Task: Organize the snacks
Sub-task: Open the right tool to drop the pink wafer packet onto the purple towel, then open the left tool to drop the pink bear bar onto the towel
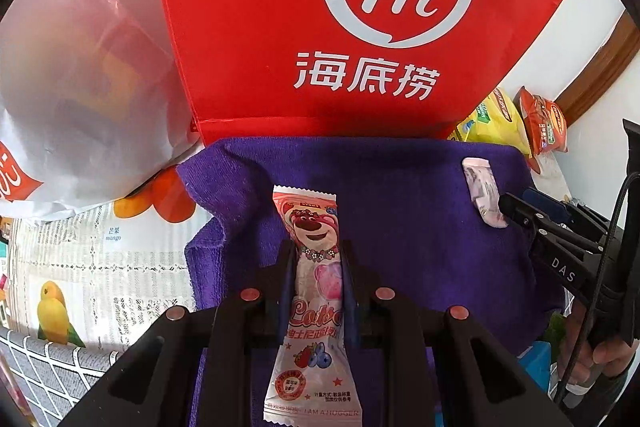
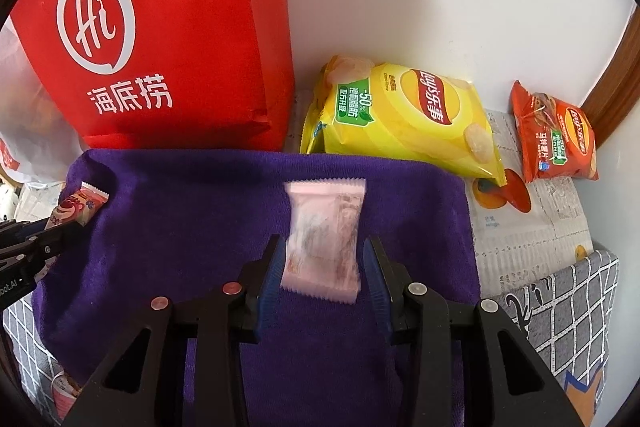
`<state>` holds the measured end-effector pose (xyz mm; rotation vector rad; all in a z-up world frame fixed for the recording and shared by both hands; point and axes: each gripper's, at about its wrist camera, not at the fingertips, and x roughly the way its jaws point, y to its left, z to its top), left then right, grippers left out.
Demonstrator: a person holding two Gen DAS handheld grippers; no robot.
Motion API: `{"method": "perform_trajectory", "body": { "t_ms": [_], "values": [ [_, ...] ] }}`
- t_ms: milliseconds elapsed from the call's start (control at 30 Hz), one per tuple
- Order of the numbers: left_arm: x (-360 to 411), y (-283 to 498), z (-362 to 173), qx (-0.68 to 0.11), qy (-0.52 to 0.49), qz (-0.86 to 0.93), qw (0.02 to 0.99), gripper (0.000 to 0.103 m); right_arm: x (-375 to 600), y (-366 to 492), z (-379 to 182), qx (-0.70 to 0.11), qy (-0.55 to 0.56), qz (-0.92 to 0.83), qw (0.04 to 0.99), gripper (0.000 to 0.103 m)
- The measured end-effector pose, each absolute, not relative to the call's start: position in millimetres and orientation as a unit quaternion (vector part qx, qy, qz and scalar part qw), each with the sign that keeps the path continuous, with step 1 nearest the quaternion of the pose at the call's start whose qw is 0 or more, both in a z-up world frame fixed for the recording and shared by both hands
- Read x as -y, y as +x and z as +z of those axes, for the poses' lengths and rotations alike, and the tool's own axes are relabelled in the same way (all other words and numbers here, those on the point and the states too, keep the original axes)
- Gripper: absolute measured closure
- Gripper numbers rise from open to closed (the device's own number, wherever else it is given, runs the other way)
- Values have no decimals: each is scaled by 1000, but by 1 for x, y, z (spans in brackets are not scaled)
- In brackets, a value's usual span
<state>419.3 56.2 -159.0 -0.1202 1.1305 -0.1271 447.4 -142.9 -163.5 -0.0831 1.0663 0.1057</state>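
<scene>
STATE: left tongs (image 1: 316,267) pinching bear wrapper (image 1: 316,267), right tongs (image 2: 320,263) pinching pale pink packet (image 2: 322,243), both over purple towel (image 2: 200,211) | ADVICE: you should keep grips firm, lift each snack clear before sorting, avoid crushing

Soft, even daylight is filling both views; fisheye bending is curving the edges, dark vignette is framing corners, and the pale packet (image 2: 325,227) is looking blurred.
</scene>
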Motion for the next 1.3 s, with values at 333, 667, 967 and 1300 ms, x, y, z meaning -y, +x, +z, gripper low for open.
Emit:
{"method": "perform_trajectory", "body": {
  "t_ms": [333, 667, 967, 1300],
  "values": [
    [-56, 419, -159, -537, -56, -63, 839, 82, 136, 441, -152, -496, -40, 67, 865, 60],
    [-59, 418, -155, -536, -58, -66, 840, 81, 127, 430, -128, -466, -39, 84, 880, 52],
    [-58, 419, -155, -541, -57, -69, 836, 80, 126, 430, -127, -465, -40, 85, 880, 52],
    [-56, 410, -132, -520, -73, -105, 844, 55, 127, 425, -117, -455, -23, 93, 885, 52]
  ]
}}
